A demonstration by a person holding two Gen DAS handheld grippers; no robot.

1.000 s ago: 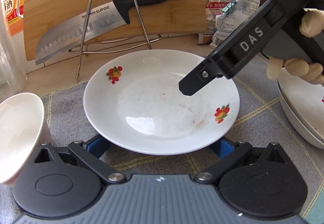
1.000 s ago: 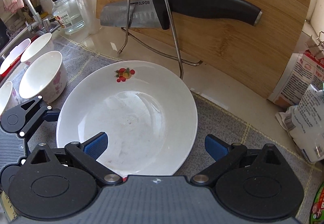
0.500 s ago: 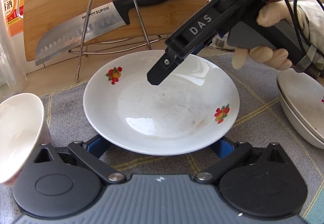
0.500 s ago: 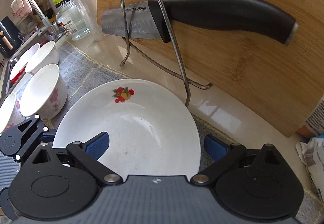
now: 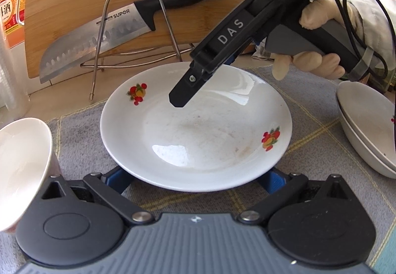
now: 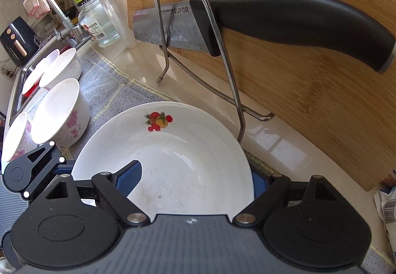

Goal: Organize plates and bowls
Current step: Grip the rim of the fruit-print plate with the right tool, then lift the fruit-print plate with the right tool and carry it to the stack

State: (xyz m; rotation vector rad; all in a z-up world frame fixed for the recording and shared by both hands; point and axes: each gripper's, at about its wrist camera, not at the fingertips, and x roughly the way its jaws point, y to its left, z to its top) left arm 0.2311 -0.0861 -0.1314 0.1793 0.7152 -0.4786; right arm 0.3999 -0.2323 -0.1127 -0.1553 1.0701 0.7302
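- The step in hand looks like taking hold of the round white ceramic plate with red fruit prints (image 5: 195, 132) by its far right rim with the right tool (image 6: 193, 179), probably to move it toward the stacked white dishes (image 5: 366, 123) at the right edge of the left wrist view.
- The plate lies flat on the grey checked cloth (image 5: 311, 110) on the tabletop, in front of the wire stand (image 5: 133, 33) that carries the black-handled kitchen knife (image 5: 128, 28), with the bamboo cutting board (image 5: 74, 1) leaning behind.
- The right tool straddles the plate's rim: one blue pad (image 6: 130, 179) sits over the inside of the plate, the other is mostly hidden beyond the outer edge.
- Its jaws have just been closing with the rim between them, but the pads do not visibly press yet, so it reads as still apart.
- To do this well, the rim should sit deep between the pads before the squeeze finishes, since glazed ceramic is likely slippery and a shallow bite could let the plate tilt out.
- The lift should clear the wire stand just behind the plate.
- The left tool (image 5: 195, 181) rests low at the plate's near edge, jaws spread wide on either side, clamped on nothing; white floral bowls (image 6: 59, 115) stand to the left.
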